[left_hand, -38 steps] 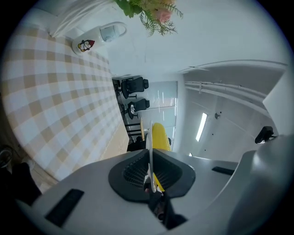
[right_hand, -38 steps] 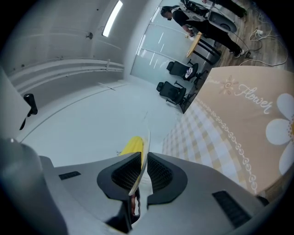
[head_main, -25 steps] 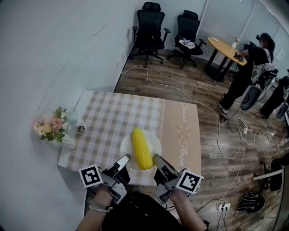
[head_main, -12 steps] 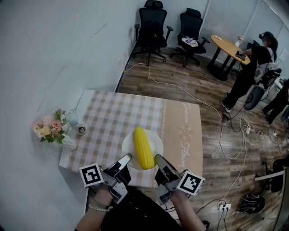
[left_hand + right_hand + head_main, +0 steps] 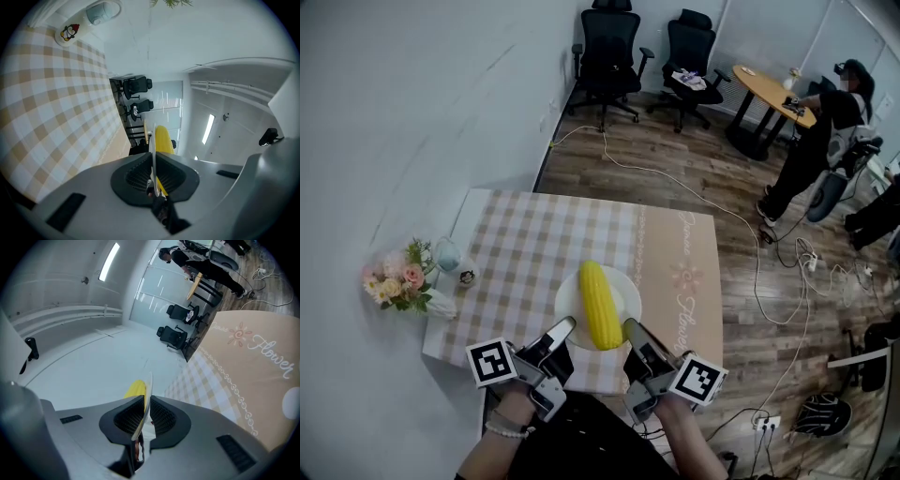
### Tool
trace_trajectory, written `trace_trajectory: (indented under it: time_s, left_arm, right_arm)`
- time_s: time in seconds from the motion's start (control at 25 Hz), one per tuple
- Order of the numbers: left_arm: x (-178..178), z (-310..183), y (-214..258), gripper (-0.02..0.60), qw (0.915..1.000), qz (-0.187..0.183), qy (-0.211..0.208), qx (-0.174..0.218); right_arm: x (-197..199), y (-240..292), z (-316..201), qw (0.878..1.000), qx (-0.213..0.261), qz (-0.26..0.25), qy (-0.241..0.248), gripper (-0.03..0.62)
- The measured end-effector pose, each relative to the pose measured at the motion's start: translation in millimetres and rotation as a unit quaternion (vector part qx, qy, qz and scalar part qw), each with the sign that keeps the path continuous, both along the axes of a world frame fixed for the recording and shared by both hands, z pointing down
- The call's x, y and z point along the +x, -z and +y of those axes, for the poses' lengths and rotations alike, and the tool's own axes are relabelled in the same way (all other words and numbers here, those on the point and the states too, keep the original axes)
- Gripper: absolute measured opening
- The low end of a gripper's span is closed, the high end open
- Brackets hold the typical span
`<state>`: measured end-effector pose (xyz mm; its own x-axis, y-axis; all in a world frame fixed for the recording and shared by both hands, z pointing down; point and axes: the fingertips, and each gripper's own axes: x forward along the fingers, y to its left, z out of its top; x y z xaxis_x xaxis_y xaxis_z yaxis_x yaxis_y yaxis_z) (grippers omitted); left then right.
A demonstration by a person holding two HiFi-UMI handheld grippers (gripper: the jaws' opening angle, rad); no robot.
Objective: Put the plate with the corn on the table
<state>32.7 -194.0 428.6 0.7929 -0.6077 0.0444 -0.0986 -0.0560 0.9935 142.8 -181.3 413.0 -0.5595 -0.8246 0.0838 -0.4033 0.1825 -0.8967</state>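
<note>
A white plate with a yellow corn cob on it hangs over the near edge of the checked table. My left gripper is shut on the plate's left rim, and my right gripper is shut on its right rim. In the left gripper view the thin rim runs edge-on between the pads of the left gripper, with the corn beyond. In the right gripper view the rim is pinched in the right gripper, next to the corn.
A flower bunch, a cup and a small penguin piece sit at the table's left edge. Beyond stand two office chairs, a round table and a person. Cables lie on the wood floor.
Both grippers and the plate with the corn keep their place. Only the head view has shifted slightly.
</note>
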Motion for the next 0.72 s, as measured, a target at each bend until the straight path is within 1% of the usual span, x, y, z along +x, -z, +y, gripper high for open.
trace_trajectory:
  time_s: [0.32, 0.52, 0.72]
  left_arm:
    - [-1, -27, -5, 0.028, 0.9998, -0.011, -0.019, -0.002]
    - [-23, -36, -10, 0.028, 0.9995, -0.009, -0.032, -0.001]
    - [-8, -40, -23, 0.028, 0.9989, -0.021, -0.042, -0.001]
  right_arm:
    - [-2, -6, -24, 1.0, -0.008, 0.004, -0.01, 0.067]
    - [-26, -11, -32, 1.0, -0.012, 0.009, -0.018, 0.067]
    - [-12, -24, -33, 0.999, -0.021, 0.009, -0.024, 0.067]
